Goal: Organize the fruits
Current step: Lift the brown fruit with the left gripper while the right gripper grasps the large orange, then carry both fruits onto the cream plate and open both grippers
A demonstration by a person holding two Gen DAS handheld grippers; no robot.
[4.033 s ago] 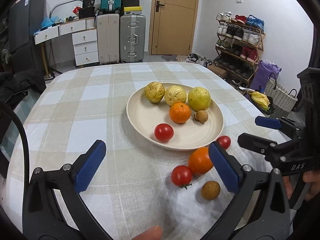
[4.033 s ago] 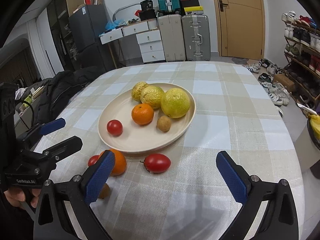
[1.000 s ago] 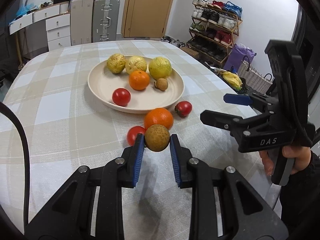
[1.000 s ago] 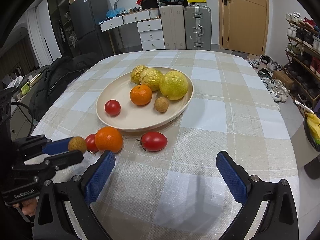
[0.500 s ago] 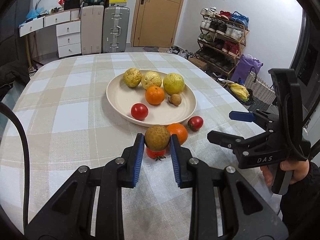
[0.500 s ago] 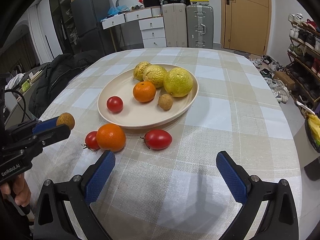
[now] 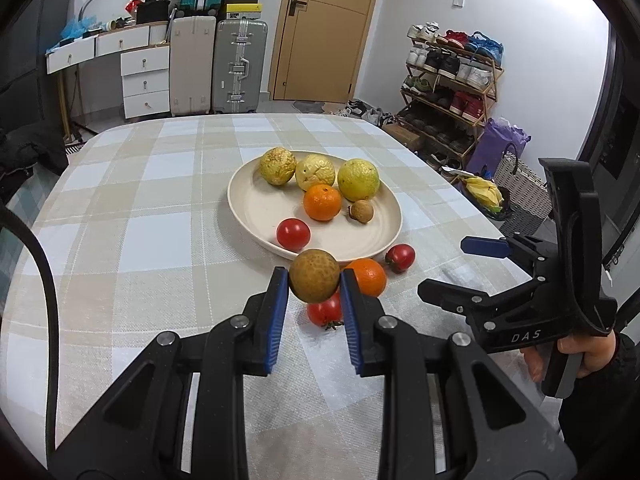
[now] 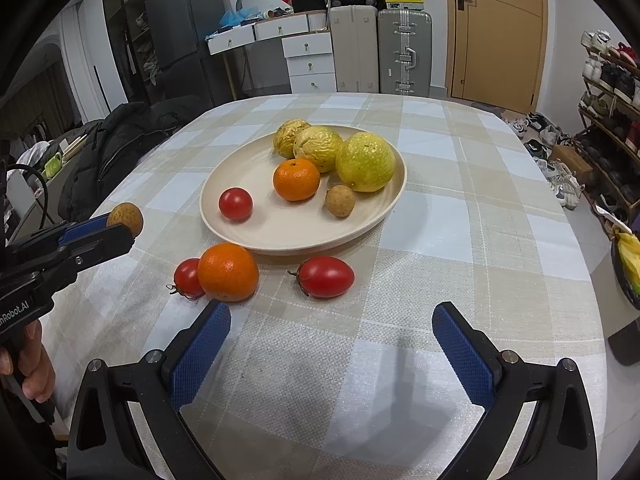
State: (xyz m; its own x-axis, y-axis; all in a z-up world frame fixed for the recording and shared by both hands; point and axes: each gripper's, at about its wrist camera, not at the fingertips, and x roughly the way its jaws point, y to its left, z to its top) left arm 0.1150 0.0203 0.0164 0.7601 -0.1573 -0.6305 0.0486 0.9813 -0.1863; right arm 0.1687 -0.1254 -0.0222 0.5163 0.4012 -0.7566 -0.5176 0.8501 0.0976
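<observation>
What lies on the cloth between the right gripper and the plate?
In the right wrist view, an orange and two tomatoes lie before the plate.

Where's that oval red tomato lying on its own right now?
In the right wrist view the oval tomato lies on the tablecloth just in front of the plate, right of the loose orange.

Checked table [image 8: 460, 216] bears plate [image 8: 224, 228], orange [image 8: 228, 272], two tomatoes [image 8: 326, 277]
</observation>
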